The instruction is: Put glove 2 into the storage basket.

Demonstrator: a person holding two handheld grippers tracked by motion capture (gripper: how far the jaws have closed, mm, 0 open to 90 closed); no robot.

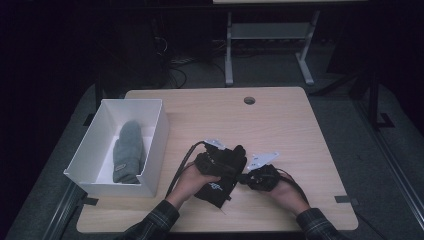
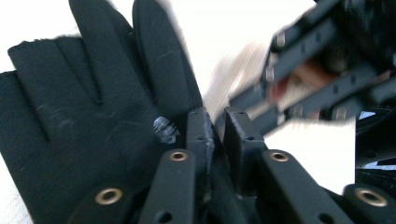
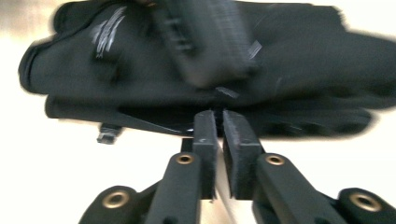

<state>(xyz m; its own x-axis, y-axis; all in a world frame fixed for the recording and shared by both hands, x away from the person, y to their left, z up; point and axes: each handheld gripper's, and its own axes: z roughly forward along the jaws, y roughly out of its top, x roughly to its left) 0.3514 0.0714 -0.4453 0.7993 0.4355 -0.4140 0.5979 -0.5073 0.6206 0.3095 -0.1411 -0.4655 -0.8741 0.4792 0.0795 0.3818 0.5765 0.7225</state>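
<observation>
Two grippers' jaws slightly apart at black glove (image 1: 222, 175) — wooden table (image 1: 280, 125), dark room

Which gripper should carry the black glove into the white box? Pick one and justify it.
Left, probably. The left gripper sits over the black glove on the side nearer the white box, where a grey glove already lies. The right gripper is farther away.

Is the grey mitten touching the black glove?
Apart. The high view shows the grey mitten inside the white box, the black glove outside on the table.
</observation>
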